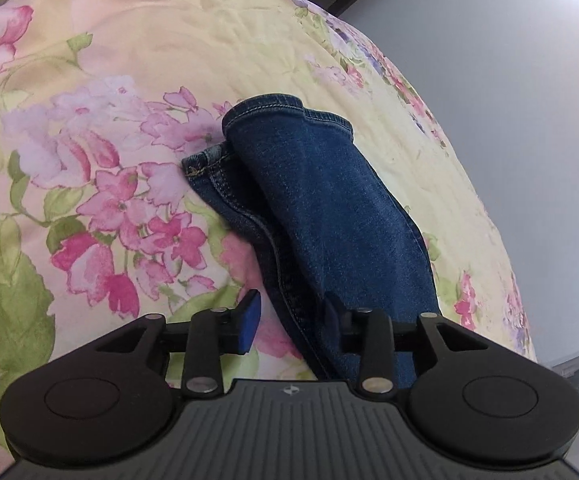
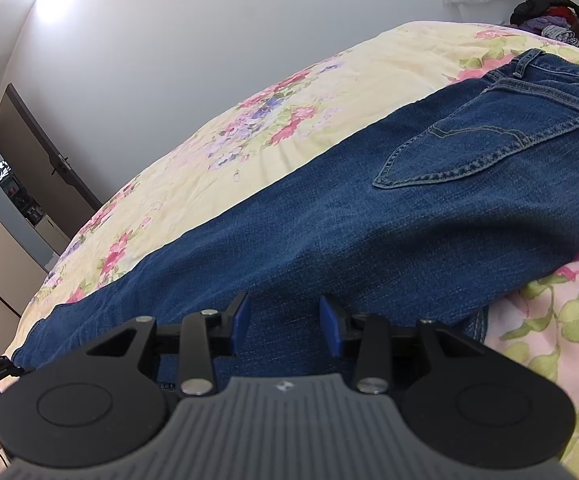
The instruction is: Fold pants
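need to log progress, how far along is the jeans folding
Done: the jeans lie lengthwise on the floral bedspread, one leg stacked on the other, cuffs nearly matched. In hand: nothing; left gripper and right gripper both stand open over the denim. Left: folding cuffs toward the waistband.

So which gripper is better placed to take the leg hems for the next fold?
Probably the left gripper: its open fingers straddle the jeans near the leg hems. The right gripper hovers open nearer the seat.

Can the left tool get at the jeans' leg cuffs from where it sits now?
Probably yes. The left tool is open over the jeans, and the cuffs lie straight ahead on the bedspread with nothing between.
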Available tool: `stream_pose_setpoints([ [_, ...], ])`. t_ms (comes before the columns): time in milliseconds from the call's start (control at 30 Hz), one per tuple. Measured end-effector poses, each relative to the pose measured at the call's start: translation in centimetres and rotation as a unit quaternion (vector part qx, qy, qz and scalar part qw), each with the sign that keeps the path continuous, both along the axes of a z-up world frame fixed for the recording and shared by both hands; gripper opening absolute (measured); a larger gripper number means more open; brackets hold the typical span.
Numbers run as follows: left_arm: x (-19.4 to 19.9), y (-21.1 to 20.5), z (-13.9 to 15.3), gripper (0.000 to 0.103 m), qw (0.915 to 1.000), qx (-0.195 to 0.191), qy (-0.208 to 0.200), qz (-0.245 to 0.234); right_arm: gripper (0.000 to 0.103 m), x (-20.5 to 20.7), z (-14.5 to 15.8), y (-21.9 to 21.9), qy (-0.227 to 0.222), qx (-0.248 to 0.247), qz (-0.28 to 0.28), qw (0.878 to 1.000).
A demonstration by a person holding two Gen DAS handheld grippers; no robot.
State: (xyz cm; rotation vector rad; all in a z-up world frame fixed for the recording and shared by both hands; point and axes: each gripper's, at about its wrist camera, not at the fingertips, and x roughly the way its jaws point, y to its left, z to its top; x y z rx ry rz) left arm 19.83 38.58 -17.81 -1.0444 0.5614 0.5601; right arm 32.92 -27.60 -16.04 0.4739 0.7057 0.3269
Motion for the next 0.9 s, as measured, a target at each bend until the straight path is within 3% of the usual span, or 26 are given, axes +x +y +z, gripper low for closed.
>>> stream_pose_setpoints([
  [267, -2.0, -3.1, -0.6, 0.083, 0.9965, -0.035, -0.062, -0.043, 0.037, -0.6, 0.4, -5.3, 0.012, 0.083, -0.101, 0.991],
  [400, -0.6, -4.1, -1.4, 0.089, 0.9941, -0.058, -0.072, -0.056, 0.037, -0.8, 0.5, -5.2, 0.015, 0.081, -0.1, 0.992],
  [633, 1.8, -4.8, -1.6, 0.089, 0.994, -0.065, -0.074, -0.047, 0.037, -0.8, 0.8, -3.3, 0.004, 0.042, -0.063, 0.997],
  [667, 2.1, -4.9, -1.5, 0.082, 0.9932, -0.068, -0.081, -0.05, 0.037, -0.8, 0.7, -3.1, 0.004, 0.038, -0.06, 0.997],
  [733, 2.9, -4.9, -1.0, 0.057, 0.9931, -0.064, -0.085, -0.049, 0.036, -0.8, 0.4, -2.9, 0.008, 0.028, -0.06, 0.998],
  [767, 2.9, -4.9, -0.7, 0.028, 0.9949, -0.055, -0.074, -0.04, 0.036, -0.7, 0.3, -2.9, 0.01, 0.025, -0.062, 0.998],
  [800, 2.8, -5.0, -0.6, 0.011, 0.9964, -0.049, -0.063, -0.031, 0.036, -0.8, 0.3, -3.1, 0.009, 0.024, -0.065, 0.998],
  [900, 1.8, -5.6, 0.1, 0.011, 0.9971, -0.025, -0.065, -0.03, 0.036, -1.2, 0.8, -4.0, 0.002, 0.025, -0.082, 0.996],
])
